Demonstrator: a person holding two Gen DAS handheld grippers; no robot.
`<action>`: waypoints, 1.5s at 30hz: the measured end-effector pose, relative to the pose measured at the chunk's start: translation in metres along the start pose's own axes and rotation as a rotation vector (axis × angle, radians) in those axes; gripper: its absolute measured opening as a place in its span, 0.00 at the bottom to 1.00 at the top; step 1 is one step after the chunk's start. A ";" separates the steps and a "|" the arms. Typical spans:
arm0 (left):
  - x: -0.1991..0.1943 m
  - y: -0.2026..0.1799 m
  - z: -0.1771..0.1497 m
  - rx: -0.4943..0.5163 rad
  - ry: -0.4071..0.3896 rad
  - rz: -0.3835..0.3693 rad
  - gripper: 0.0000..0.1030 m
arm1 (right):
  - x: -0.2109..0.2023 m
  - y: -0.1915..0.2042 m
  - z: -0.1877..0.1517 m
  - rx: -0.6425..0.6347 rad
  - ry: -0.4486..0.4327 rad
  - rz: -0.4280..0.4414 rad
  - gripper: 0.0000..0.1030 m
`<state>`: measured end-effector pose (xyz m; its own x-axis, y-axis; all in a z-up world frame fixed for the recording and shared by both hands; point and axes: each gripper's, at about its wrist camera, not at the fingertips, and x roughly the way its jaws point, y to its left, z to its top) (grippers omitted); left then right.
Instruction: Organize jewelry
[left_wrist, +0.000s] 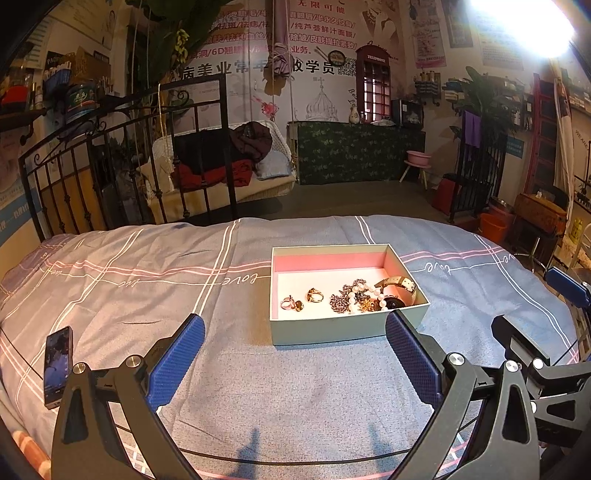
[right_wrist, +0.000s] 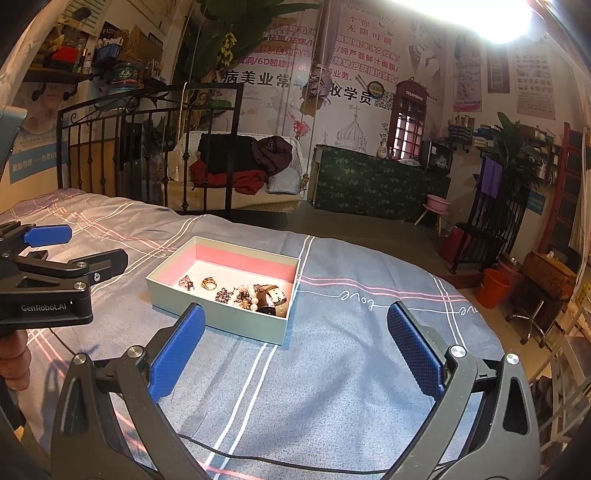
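One box (left_wrist: 343, 328) on the bed (left_wrist: 258, 387) holds two rings (left_wrist: 291, 303), a pearl strand (left_wrist: 360, 291) and one watch (left_wrist: 400, 286); both the left gripper (left_wrist: 295, 363) and the right gripper (right_wrist: 295, 356) are spread wide, empty.

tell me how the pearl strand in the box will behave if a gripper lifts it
The pearl strand will probably hang limp, since it lies in loose curves. It rests against a dark chain and watch, so it may snag and drag them. The round beads look smooth, so it might slip.

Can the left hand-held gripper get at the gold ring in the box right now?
Probably yes. The left hand-held gripper is open, the box has no lid, and the gold ring lies apart from the tangled jewelry.
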<state>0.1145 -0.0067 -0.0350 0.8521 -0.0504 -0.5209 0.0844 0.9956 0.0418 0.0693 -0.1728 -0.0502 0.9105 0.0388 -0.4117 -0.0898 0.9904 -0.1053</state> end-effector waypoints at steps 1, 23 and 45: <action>0.002 0.000 0.000 -0.001 0.004 0.001 0.94 | 0.002 0.000 0.000 0.001 0.003 0.001 0.95; 0.005 0.000 0.001 -0.010 0.010 0.001 0.94 | 0.010 0.000 0.004 -0.002 0.018 0.003 0.95; 0.002 0.001 0.002 -0.024 0.021 -0.001 0.94 | 0.008 0.004 0.004 -0.007 0.028 0.013 0.95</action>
<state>0.1172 -0.0060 -0.0347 0.8410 -0.0500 -0.5387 0.0726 0.9971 0.0208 0.0776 -0.1683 -0.0500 0.8977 0.0484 -0.4380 -0.1047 0.9889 -0.1055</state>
